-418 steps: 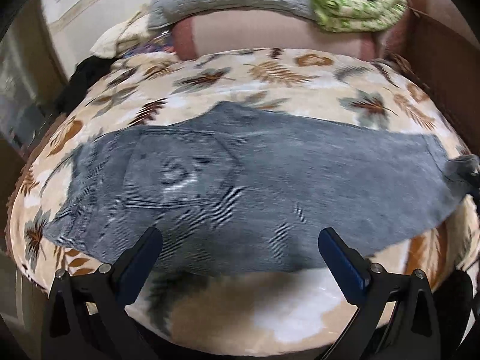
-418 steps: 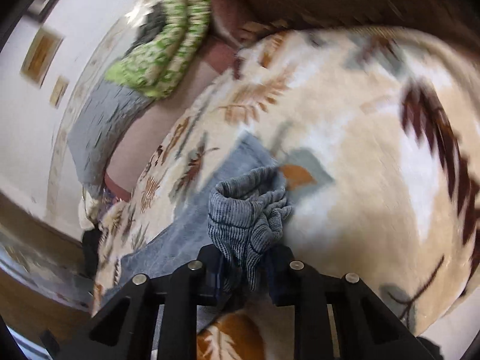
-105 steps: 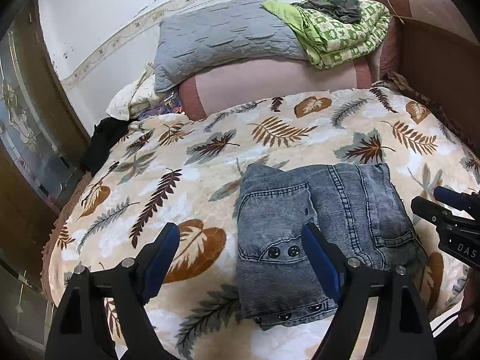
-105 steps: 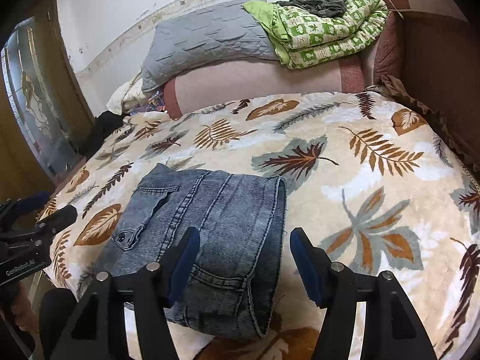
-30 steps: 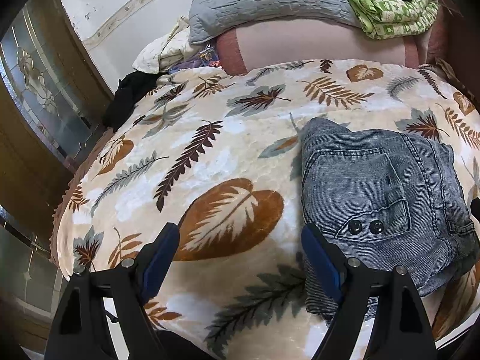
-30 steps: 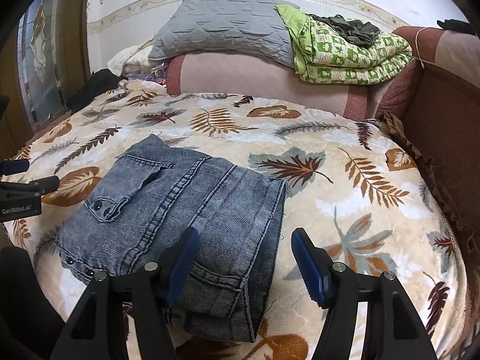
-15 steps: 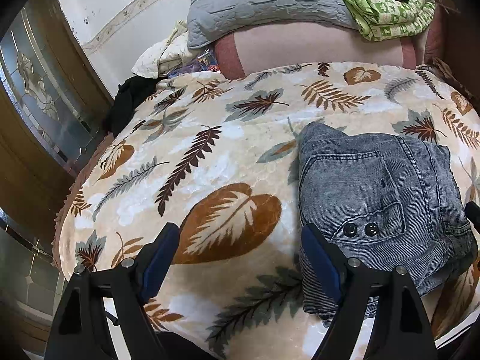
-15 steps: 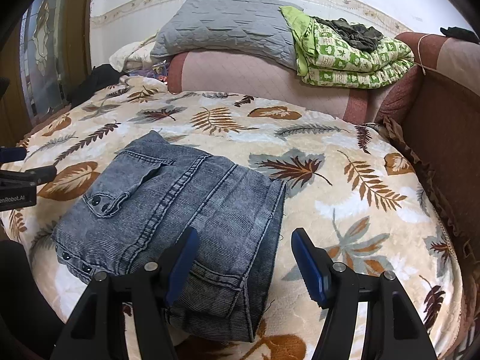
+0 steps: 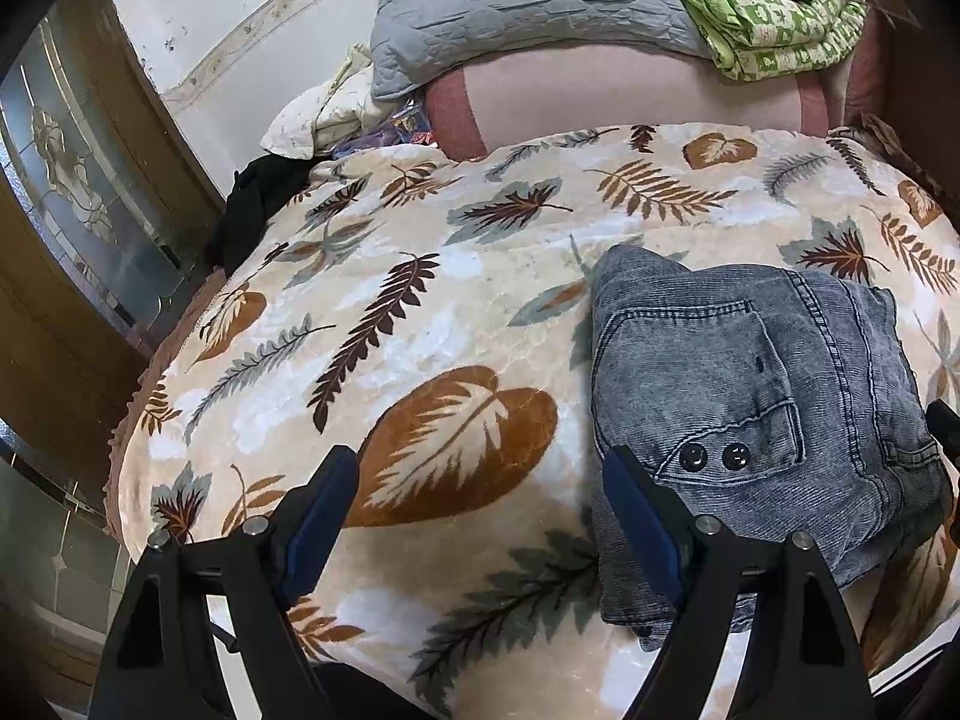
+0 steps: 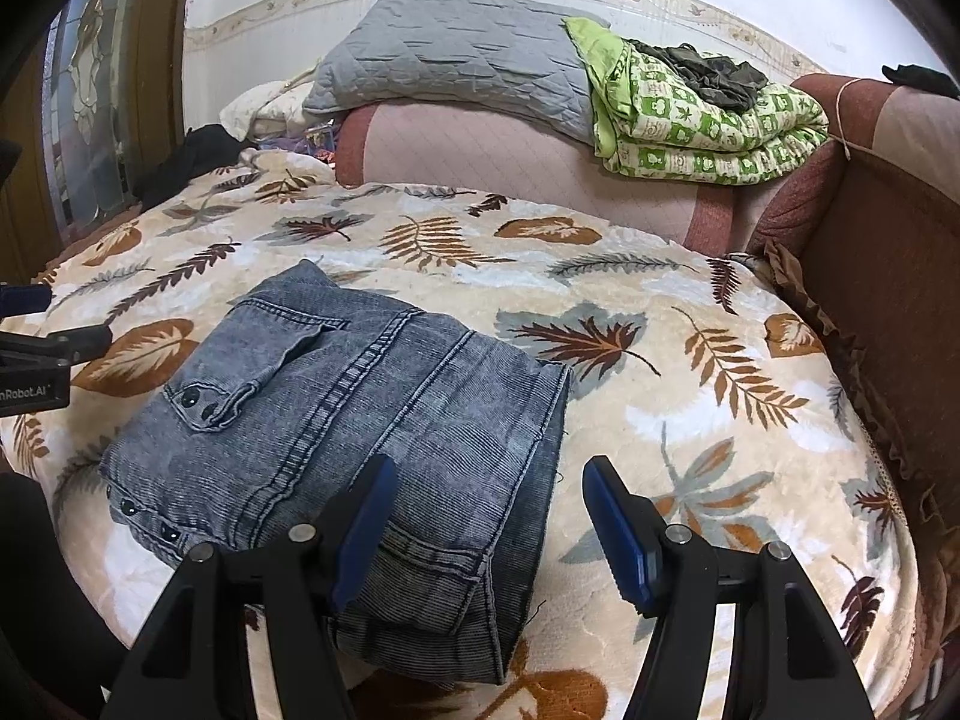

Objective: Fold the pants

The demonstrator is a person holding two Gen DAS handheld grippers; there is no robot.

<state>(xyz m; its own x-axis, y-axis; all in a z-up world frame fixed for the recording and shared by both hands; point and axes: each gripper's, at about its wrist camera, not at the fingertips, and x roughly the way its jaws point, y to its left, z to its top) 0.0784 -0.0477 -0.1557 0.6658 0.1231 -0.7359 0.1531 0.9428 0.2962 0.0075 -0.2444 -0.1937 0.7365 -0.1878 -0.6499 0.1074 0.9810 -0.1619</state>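
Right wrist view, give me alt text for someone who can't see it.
Folded grey denim pants lie in a compact stack on a leaf-print blanket covering a bed. The right gripper hovers over their near right corner, fingers open and empty. A grey pillow and green patterned quilt sit behind; the left gripper shows at the left edge.

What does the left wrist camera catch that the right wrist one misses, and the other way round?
Only the left wrist view shows the left gripper with open jaws over bare leaf-print blanket. Only the right shows the right gripper, jaws open, and the brown sofa arm. Both show the folded jeans, gray pillow and green quilt.
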